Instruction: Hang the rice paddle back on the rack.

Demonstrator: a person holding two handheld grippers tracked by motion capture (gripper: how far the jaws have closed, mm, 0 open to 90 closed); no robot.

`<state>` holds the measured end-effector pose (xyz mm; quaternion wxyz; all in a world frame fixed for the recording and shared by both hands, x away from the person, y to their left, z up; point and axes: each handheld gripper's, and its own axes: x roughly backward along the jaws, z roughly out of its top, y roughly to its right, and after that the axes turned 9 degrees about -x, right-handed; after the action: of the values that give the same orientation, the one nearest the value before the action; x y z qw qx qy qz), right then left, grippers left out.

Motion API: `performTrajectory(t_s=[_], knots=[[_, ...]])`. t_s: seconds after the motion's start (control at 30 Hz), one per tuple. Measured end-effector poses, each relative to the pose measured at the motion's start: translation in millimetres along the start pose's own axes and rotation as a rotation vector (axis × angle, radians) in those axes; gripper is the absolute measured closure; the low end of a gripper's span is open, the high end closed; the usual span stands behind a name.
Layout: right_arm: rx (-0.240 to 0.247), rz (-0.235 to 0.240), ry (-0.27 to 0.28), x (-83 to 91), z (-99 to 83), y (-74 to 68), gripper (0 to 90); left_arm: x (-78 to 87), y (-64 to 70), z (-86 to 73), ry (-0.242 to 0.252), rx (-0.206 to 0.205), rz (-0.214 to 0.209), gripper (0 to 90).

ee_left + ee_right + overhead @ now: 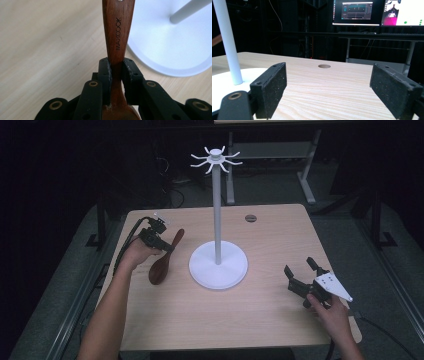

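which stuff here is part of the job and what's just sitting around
In the job:
- wooden spoon, clamped by its handle in the left tool
- white hook stand, right beside the spoon

Just there:
- right tool, open and holding nothing
- round hole in the table
- monitors behind the table

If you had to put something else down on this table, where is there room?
The near strip of the table, between the two forearms, is bare, as is the far right corner past the small round hole. It is crowded between the wooden spoon and the white stand.
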<state>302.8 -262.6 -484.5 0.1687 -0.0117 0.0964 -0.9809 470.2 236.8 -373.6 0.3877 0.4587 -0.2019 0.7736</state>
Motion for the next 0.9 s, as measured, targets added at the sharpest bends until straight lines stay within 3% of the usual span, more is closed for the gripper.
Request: performTrajectory(t_s=[0.03, 0.13, 0.27, 0.7, 0.9], knots=[[0.001, 0.000, -0.001, 0.0, 0.0, 0.0, 13.3, 2.0, 1.6, -1.4, 0.034, 0.026, 0.002, 78.0], [0.001, -0.001, -0.001, 0.1, 0.0, 0.0, 13.3, 11.3, 0.8, -6.2, 0.090, 0.012, 0.009, 78.1], [0.001, -0.001, -0.001, 0.1, 0.0, -0.2, 13.3, 20.0, 4.3, -11.7, 0.180, 0.029, 0.028, 78.1], [0.001, -0.001, -0.002, 0.1, -0.1, -0.3, 13.3, 43.4, 13.0, -29.4, 0.354, 0.028, 0.075, 78.5], [0.002, -0.002, -0.002, 0.1, -0.1, -0.4, 13.3, 51.8, 18.8, -33.1, 0.410, 0.021, 0.082, 78.5]])
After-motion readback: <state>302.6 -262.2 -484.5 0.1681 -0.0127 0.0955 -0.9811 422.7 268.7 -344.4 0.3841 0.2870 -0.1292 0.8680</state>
